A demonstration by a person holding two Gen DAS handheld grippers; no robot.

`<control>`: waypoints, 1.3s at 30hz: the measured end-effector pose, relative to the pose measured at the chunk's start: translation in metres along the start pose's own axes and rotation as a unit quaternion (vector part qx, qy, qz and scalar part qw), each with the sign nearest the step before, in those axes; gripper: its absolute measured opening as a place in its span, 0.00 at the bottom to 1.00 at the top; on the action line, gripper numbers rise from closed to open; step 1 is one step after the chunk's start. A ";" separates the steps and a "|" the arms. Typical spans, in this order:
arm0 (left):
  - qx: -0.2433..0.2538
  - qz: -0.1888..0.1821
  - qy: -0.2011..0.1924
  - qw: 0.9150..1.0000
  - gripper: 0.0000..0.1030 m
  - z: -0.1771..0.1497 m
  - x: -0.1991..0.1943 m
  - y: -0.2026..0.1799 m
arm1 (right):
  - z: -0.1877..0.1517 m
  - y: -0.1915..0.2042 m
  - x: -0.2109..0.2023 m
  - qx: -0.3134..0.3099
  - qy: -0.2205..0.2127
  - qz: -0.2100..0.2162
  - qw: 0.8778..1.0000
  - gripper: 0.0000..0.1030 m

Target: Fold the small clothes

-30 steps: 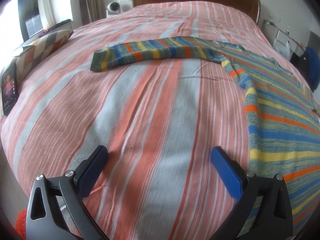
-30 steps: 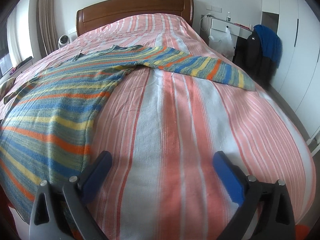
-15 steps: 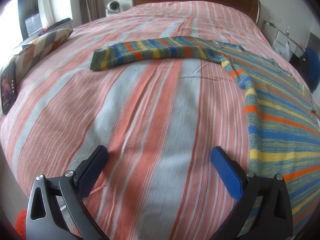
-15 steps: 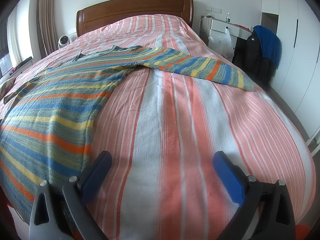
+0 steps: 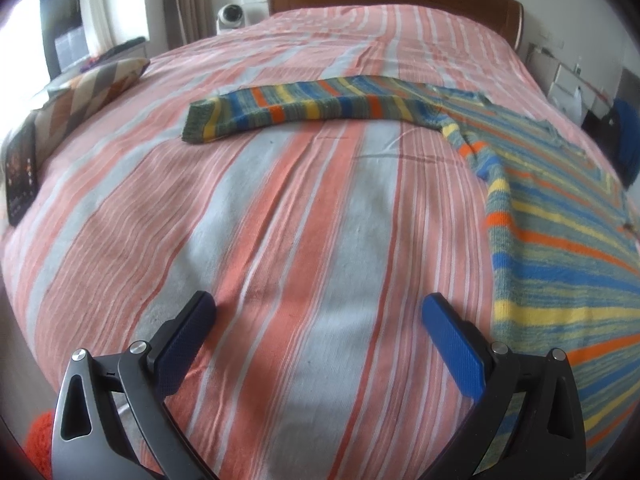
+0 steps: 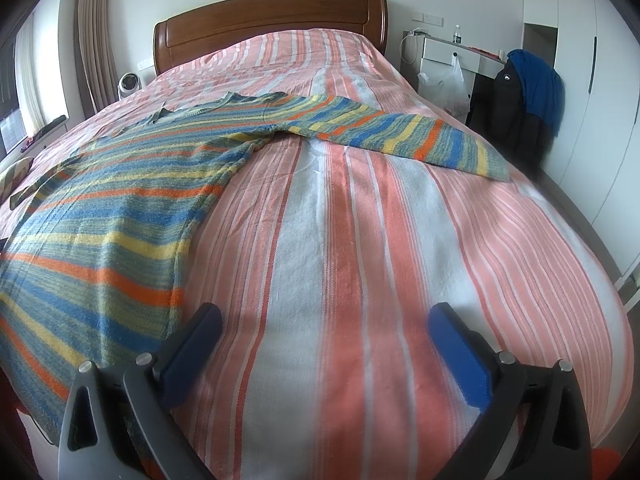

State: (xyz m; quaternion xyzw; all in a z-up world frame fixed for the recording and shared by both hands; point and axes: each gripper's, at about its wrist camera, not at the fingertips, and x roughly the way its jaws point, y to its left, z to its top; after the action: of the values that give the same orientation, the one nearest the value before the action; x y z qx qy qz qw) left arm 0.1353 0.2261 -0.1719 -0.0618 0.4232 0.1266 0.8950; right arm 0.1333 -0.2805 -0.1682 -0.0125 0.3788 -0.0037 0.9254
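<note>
A striped knitted sweater in blue, yellow, orange and green lies flat on the bed, sleeves spread. In the left wrist view its body (image 5: pixel 560 240) is at the right and one sleeve (image 5: pixel 300 108) reaches left. In the right wrist view its body (image 6: pixel 120 208) is at the left and the other sleeve (image 6: pixel 400 132) reaches right. My left gripper (image 5: pixel 318 310) is open and empty over bare bedspread, left of the sweater's hem. My right gripper (image 6: pixel 326 320) is open and empty, just right of the hem's edge.
The bed has a pink, orange and white striped bedspread (image 5: pixel 280 220) and a wooden headboard (image 6: pixel 272 16). A patterned cushion (image 5: pixel 88 88) and a phone (image 5: pixel 20 172) lie at the left edge. A white nightstand (image 6: pixel 452 52) and a chair with dark clothes (image 6: pixel 520 96) stand right.
Both grippers stay open. The views have shifted only slightly; the sweater has not moved.
</note>
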 end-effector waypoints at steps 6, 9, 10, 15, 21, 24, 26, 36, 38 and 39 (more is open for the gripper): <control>0.009 -0.016 0.003 1.000 1.00 0.000 0.000 0.004 | 0.000 0.000 0.000 0.000 0.000 0.000 1.000 0.99; 0.012 -0.015 0.001 1.000 1.00 0.000 0.000 0.003 | 0.000 0.001 0.000 0.000 0.001 -0.002 1.000 0.99; 0.012 -0.015 0.001 1.000 1.00 -0.001 0.000 0.003 | 0.000 0.001 0.000 -0.001 0.001 -0.002 1.000 0.99; 0.014 -0.015 -0.001 1.000 1.00 -0.002 0.000 0.003 | 0.000 0.001 0.000 -0.001 0.001 -0.003 1.000 0.99; 0.014 -0.015 -0.001 1.000 1.00 -0.002 0.000 0.003 | 0.000 0.001 0.000 -0.001 0.002 -0.004 1.000 0.99; 0.015 -0.018 0.000 1.000 1.00 -0.001 -0.001 0.003 | 0.002 0.001 -0.002 -0.002 0.014 -0.001 1.000 0.99; 0.016 -0.019 0.000 1.000 1.00 0.000 -0.001 0.004 | 0.012 -0.008 -0.011 0.014 0.028 0.030 0.999 0.98; 0.016 -0.017 -0.002 1.000 1.00 0.002 0.000 0.005 | 0.071 -0.197 -0.001 0.369 0.018 0.209 0.905 0.88; 0.016 -0.015 -0.004 1.000 1.00 0.002 0.000 0.005 | 0.074 -0.228 0.025 0.423 0.032 0.221 0.878 0.79; 0.016 -0.015 -0.005 1.000 1.00 0.002 0.001 0.005 | 0.076 -0.237 0.034 0.434 0.035 0.222 0.872 0.77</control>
State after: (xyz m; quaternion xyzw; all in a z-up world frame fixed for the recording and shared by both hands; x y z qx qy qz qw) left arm 0.1357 0.2318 -0.1711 -0.0528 0.4198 0.1069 0.8998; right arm 0.2113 -0.5162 -0.1319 0.4750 0.3643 0.0371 0.8001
